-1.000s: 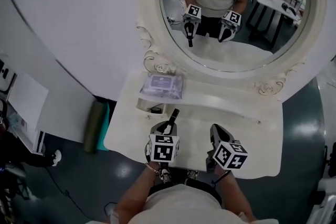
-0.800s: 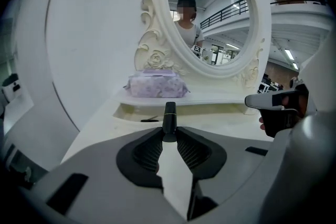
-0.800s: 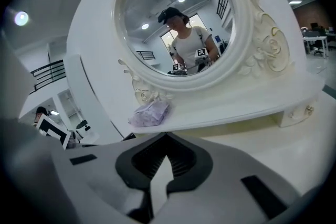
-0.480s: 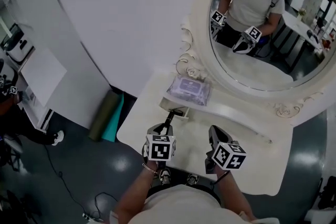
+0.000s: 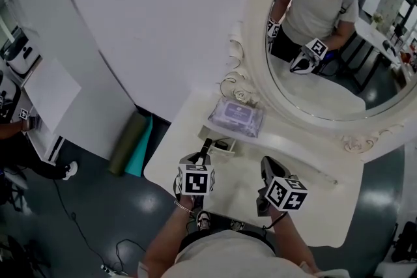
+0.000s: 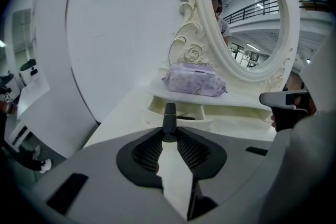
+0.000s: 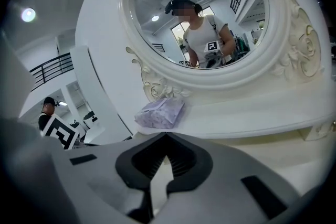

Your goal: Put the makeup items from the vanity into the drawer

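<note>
White vanity top (image 5: 171, 163) spreads below me, pale against a dark grey floor, with a rolled green mat (image 5: 127, 143) standing on that floor beyond its left edge. Over the near edge I hold both claws side by side and apart. My left claw (image 6: 169, 132) hangs towards the left end, pinching the lower end of a slim black tube (image 6: 169, 115) with a thin gold band; the tube sticks out past the tips and points at the back of the top. My right claw (image 7: 166, 135) hovers near the middle of the near edge, its tips pressed together with nothing between them. Just past the tube, at the back left of the top, a small drawer (image 6: 205, 113) stands open with something dark lying inside. Above it runs a raised shelf (image 5: 293, 140), and a purple packet (image 5: 236, 117) lies on its left end. Farthest back rises the round mirror (image 5: 339, 75) in its carved white frame.
</note>
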Available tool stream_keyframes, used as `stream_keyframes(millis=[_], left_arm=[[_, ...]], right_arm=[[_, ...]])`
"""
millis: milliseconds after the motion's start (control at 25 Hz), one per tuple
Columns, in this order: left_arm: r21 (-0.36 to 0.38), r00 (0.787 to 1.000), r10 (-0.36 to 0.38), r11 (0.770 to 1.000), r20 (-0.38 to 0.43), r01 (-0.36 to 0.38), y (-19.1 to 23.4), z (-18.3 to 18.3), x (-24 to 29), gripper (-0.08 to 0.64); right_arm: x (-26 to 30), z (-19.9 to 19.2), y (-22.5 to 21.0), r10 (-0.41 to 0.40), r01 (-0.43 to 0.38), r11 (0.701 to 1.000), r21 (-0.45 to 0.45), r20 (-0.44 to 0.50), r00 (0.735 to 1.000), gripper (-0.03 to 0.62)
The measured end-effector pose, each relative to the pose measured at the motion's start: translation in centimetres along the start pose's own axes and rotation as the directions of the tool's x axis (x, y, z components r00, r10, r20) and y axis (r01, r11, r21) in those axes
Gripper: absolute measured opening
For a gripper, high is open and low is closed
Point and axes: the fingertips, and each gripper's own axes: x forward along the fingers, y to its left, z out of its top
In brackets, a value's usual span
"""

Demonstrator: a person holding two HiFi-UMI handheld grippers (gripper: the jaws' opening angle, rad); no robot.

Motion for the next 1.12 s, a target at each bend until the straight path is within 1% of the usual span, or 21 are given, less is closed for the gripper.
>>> stream_keyframes(millis=[240,560,800,960,1040,1120], left_arm=[[0.002,0.999,0.014,1.000,-0.051,-0.013,0.5,0.3,1.6,0.095],[0.008,0.996,0.033,0.999,-0.086,-0.033,0.3,1.2,2.8,0.095],[-0.004,0.997,0.056,0.998,-0.061,-0.056,0.4,1.5,3.4,0.097],[-0.024,0.999,0.048,0.999,-0.011,-0.049,0.2,2.4,3.3,0.100],[-0.033,0.999,0.039,0.999,0.009,-0.039,-0.1,2.8,3.1,0.141],[-0.034,0.999,0.031,0.999,0.019,-0.031,-0.2,3.0,3.1,0.150]], right_arm=[[0.9,1.1,-1.4,-0.014,0.014,1.000,0.023,0.003,1.000,0.017],[1.5,2.1,-3.0,-0.027,0.026,0.998,0.059,0.017,0.999,0.017],[1.1,1.7,-4.3,-0.043,0.042,0.995,0.090,0.013,0.999,0.017],[0.9,1.8,-5.1,-0.058,0.056,0.993,0.103,0.014,0.998,0.017],[0.7,1.9,-5.3,-0.062,0.060,0.993,0.103,0.016,0.998,0.017],[0.6,1.9,-5.3,-0.063,0.061,0.993,0.103,0.017,0.998,0.017]])
